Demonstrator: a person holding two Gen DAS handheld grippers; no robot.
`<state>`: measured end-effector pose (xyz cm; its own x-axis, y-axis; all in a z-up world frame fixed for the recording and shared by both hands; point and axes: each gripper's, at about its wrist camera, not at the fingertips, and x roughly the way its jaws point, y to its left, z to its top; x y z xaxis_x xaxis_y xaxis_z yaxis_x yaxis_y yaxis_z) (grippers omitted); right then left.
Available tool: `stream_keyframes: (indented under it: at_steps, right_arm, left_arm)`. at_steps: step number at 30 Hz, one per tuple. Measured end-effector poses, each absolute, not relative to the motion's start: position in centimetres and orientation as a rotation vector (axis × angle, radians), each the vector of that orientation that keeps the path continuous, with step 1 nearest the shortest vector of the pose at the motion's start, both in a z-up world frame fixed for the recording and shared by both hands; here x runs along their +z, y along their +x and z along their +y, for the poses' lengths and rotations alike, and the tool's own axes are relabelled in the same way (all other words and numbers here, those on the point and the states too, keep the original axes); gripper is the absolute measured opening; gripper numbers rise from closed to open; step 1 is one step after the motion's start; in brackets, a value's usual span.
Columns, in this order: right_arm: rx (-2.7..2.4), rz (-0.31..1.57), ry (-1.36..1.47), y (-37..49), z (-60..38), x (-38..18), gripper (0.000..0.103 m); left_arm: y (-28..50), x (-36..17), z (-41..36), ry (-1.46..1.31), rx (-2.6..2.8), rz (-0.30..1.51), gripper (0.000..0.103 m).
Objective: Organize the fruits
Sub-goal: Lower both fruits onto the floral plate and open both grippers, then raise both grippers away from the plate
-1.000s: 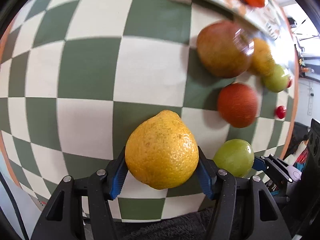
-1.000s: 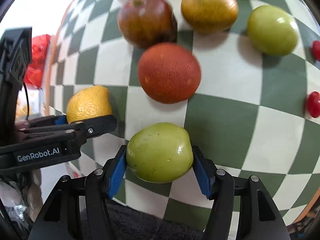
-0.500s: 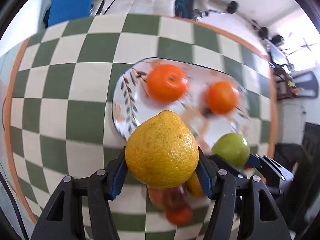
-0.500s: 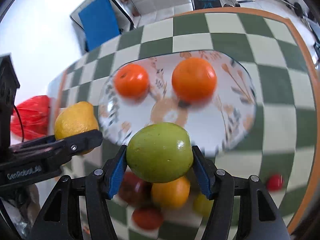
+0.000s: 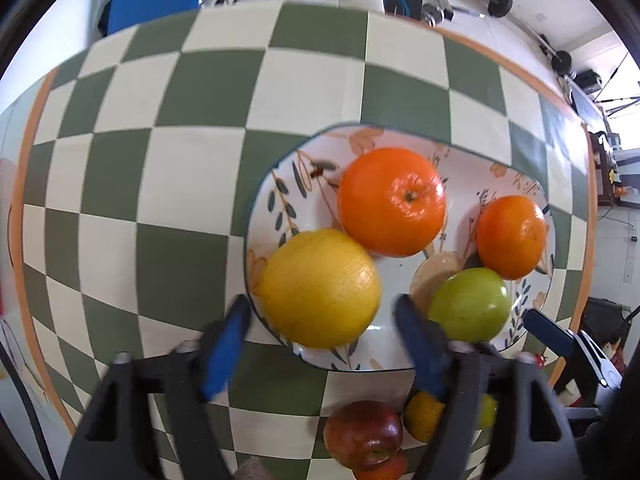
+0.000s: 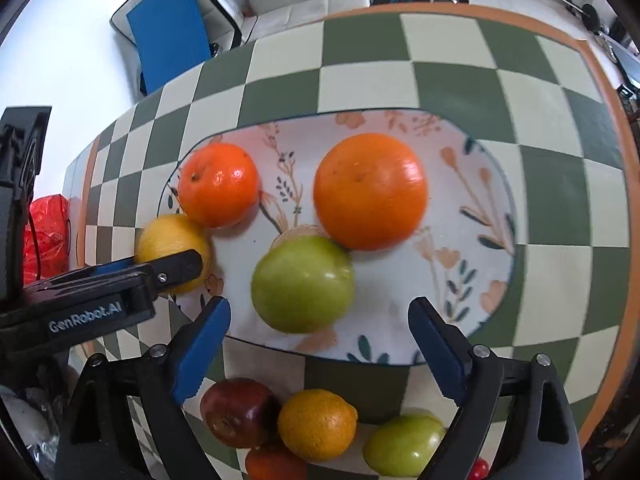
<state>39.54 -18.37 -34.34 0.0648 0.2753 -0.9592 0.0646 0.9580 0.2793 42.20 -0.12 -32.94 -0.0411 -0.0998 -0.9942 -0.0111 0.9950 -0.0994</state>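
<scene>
A flowered oval plate [image 5: 280, 184] [image 6: 472, 184] lies on the checked table. On it rest two oranges [image 5: 390, 202] [image 6: 370, 190], a second smaller one [image 5: 512, 236] [image 6: 218, 184], a yellow lemon [image 5: 320, 288] [image 6: 172, 240] at its left rim and a green apple [image 5: 468, 304] [image 6: 302, 284]. My left gripper [image 5: 322, 350] is open, its blue pads standing apart from the lemon just ahead of them. My right gripper [image 6: 320, 344] is open just behind the green apple, touching nothing.
Near the table's front edge, below the plate, lie a dark red apple [image 6: 238, 412] [image 5: 362, 434], a small orange-yellow fruit [image 6: 316, 424], a second green apple [image 6: 402, 444] and a red-orange fruit [image 6: 274, 462]. A blue chair [image 6: 168, 36] stands beyond the table.
Both grippers carried their fruit over the plate and opened. The lemon and the green apple now rest on the plate, free of the pads.
</scene>
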Motion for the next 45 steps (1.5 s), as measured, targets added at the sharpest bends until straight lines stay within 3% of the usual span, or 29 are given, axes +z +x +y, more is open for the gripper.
stream_keyframes:
  at_steps: [4,28,43,44,45]
  right_arm:
    - [0.083,1.467,0.203,38.2,-19.6,-32.1,0.097]
    - [-0.021,1.189,0.129,26.8,-21.3,-16.0,0.097]
    - [-0.004,1.132,0.205,22.9,-21.6,-11.7,0.097]
    - [-0.005,1.138,0.211,23.0,-21.8,-12.1,0.097]
    - [-0.007,1.148,0.217,23.0,-21.9,-12.6,0.097]
  left_arm:
    - [41.9,-30.2,0.0,-0.049,-0.054,1.537,0.088]
    - [29.4,-16.1,-1.4,0.066,-0.064,1.226,0.088]
    - [26.5,-13.0,-2.3,0.074,-0.068,1.164,0.088]
    - [26.6,-13.3,-2.3,0.077,-0.062,1.170,0.091]
    - [26.7,-13.8,-2.3,0.082,-0.051,1.177,0.100]
